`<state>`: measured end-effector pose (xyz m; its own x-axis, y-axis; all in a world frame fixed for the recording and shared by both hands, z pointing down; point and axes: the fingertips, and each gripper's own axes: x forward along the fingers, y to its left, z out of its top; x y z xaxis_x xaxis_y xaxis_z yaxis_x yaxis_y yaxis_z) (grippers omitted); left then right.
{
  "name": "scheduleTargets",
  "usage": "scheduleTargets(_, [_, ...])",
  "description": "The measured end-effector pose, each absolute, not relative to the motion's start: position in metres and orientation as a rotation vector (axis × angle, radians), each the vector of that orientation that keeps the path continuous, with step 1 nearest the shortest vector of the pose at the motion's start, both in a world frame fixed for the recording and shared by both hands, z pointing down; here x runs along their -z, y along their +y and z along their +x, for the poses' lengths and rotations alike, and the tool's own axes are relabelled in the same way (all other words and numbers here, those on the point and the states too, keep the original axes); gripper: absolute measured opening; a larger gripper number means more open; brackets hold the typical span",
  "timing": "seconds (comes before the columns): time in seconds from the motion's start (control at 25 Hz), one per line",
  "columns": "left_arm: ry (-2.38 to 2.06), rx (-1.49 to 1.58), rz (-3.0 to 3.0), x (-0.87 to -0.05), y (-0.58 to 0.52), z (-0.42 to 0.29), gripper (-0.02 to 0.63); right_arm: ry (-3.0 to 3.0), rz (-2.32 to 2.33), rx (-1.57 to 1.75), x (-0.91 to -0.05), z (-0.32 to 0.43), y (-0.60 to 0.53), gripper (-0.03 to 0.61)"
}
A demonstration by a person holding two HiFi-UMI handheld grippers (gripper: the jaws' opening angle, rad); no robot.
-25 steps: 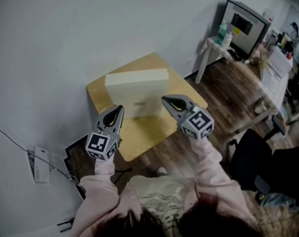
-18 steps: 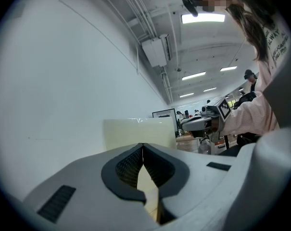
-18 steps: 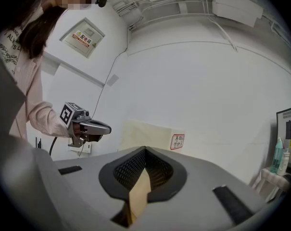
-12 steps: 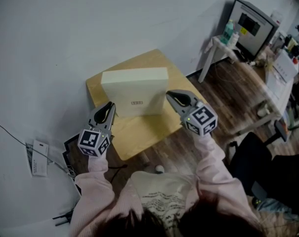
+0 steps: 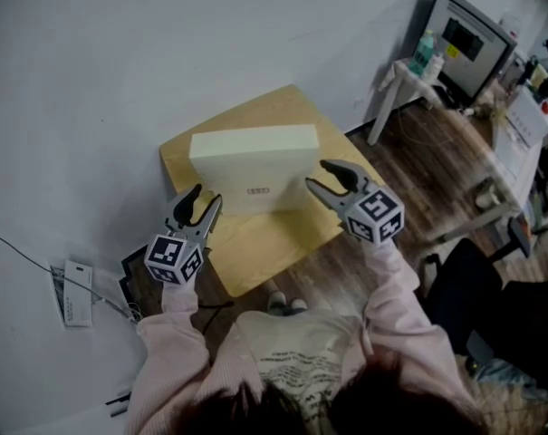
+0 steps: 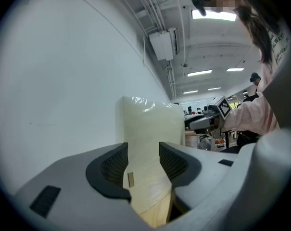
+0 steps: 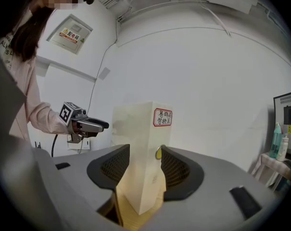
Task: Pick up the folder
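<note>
A cream box folder (image 5: 254, 166) stands upright on a small wooden table (image 5: 264, 243), with a red-framed label on its spine (image 7: 162, 117). My left gripper (image 5: 201, 203) hangs at the folder's left end and my right gripper (image 5: 325, 177) at its right end. Both sets of jaws are opening. In the left gripper view the folder (image 6: 150, 129) shows just ahead in the gap of my left gripper (image 6: 143, 165), with no pad pressing on it. In the right gripper view my right gripper (image 7: 144, 166) frames the spine edge (image 7: 143, 143) the same way, untouched.
A white wall stands right behind the table. At the right are a white stool with bottles (image 5: 409, 71), a monitor (image 5: 468, 36) and a black chair (image 5: 464, 288). Cables and a power strip (image 5: 74, 293) lie on the floor at the left.
Both grippers have come down and in toward the folder's two ends. Their jaws, shut before, now stand apart.
</note>
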<state>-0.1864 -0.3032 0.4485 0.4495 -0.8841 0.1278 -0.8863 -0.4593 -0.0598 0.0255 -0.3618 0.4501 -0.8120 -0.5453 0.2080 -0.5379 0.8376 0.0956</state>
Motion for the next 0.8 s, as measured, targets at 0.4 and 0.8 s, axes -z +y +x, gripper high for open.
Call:
scheduleTargets(0.4, [-1.497, -0.261, 2.676, -0.468, -0.33, -0.19, 0.292, -2.766, 0.783, -0.025, -0.468, 0.016, -0.378, 0.309])
scheduleTargets(0.8, [-1.34, -0.323, 2.697, -0.486, -0.348, -0.186, 0.419, -2.796, 0.666, -0.133, -0.482, 0.003, -0.388, 0.369])
